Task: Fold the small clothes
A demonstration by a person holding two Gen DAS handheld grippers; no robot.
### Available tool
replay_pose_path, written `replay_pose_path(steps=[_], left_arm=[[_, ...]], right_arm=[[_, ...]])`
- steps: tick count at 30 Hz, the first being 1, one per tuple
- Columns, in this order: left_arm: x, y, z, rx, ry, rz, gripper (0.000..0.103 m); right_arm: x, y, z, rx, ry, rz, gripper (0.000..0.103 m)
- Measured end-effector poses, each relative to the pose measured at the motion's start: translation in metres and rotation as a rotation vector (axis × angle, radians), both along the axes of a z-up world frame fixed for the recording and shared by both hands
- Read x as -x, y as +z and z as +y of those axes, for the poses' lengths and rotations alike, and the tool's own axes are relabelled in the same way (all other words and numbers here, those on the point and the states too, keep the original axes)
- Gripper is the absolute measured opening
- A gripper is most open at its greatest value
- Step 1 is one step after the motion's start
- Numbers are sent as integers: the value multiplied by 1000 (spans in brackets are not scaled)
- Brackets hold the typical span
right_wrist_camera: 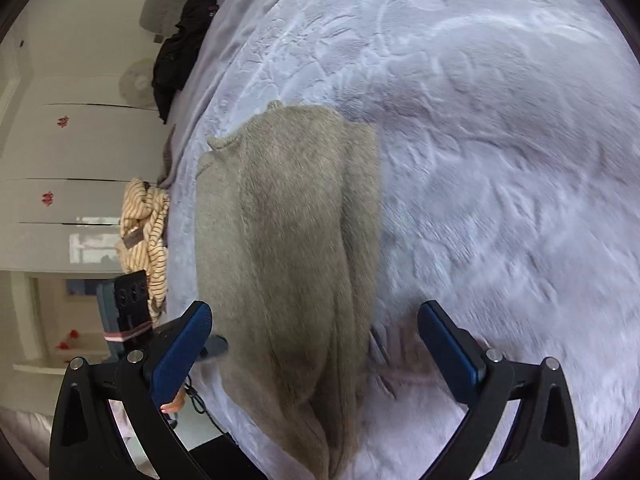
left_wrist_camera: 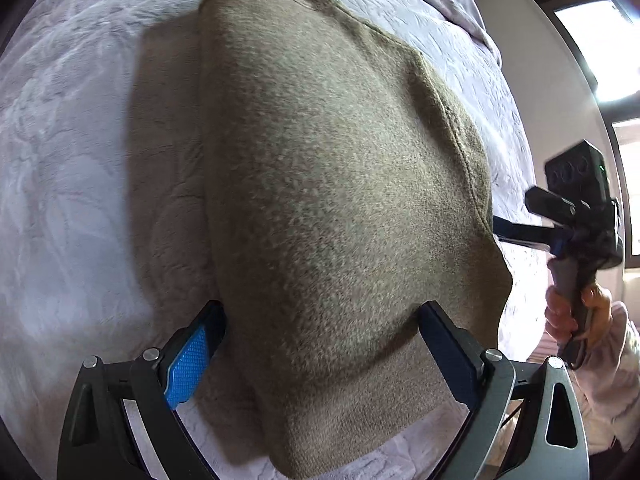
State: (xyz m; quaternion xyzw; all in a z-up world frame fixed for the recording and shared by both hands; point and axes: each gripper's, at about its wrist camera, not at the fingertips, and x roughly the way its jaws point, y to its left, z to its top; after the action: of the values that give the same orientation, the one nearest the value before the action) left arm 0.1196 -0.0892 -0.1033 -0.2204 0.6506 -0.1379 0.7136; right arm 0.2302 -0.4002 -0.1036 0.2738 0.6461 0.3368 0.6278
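Olive-brown fuzzy knit garment lies spread and partly folded on the pale lavender embossed plush bed cover, and in the left wrist view we see it filling the middle, running from 12 o'clock down to 6 o'clock. Our left gripper hangs just over the near end of that garment with its jaws spread wide, the blue-padded fingers standing at either side of a raised fold and pinching nothing. At 3 o'clock in the same view we see our right gripper, its handle held in a hand wearing a light sleeve; from there we cannot read its jaws. In the right wrist view the garment runs lengthwise from the centre down to 6 o'clock on the bed cover, one long side doubled over the middle. Our right gripper has its jaws wide apart, holding nothing, one finger at 8 o'clock beside the cloth's edge and the other at 4 o'clock over bare cover. At 9 o'clock a cream garment with dark stripes hangs at the bed's edge, and at 11 o'clock a black heap of clothing sits on the bed near white cupboard doors.
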Motion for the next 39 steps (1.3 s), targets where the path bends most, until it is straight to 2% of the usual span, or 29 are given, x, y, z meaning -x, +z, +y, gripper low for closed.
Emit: replay_pose_path(steps=[7,12,15,16,17,18,19,20,22,25,30,39], left_arm=[[-15,-6,-14,11,10,-32,97],[-24,-14,-23,1,18,-63,97],[-26,-18,-27,11,30,-62,97],[-26,-19,-26,15,38,-60,97],[-25,-18,-25,19,44,-61,94],[-22,-16,-23,20,53,-67,87],[-18,-14,-19,21,59,-73,80],[-17,-11,-19,27,64,-82,76],[-13,-5,-19,33,62,-100,59],[-9,9,-17,47,53,-126,50],[1,35,-15,81,42,-170,50],[28,79,2,127,21,-237,50]], right_arm=[[-23,-28,25,-54,55,28,103],[-32,-27,34,-171,75,10,103],[-33,-34,38,-169,72,26,102],[-34,-35,38,-163,61,31,99],[-34,-35,37,-151,49,36,84],[-33,-35,35,-134,42,40,69],[-32,-36,32,-110,28,53,43],[-32,-38,27,-127,15,68,40],[-28,-32,23,-147,0,50,37],[-24,-21,24,-173,-17,37,36],[-11,9,31,-223,-41,29,36],[26,60,42,-237,-79,11,36]])
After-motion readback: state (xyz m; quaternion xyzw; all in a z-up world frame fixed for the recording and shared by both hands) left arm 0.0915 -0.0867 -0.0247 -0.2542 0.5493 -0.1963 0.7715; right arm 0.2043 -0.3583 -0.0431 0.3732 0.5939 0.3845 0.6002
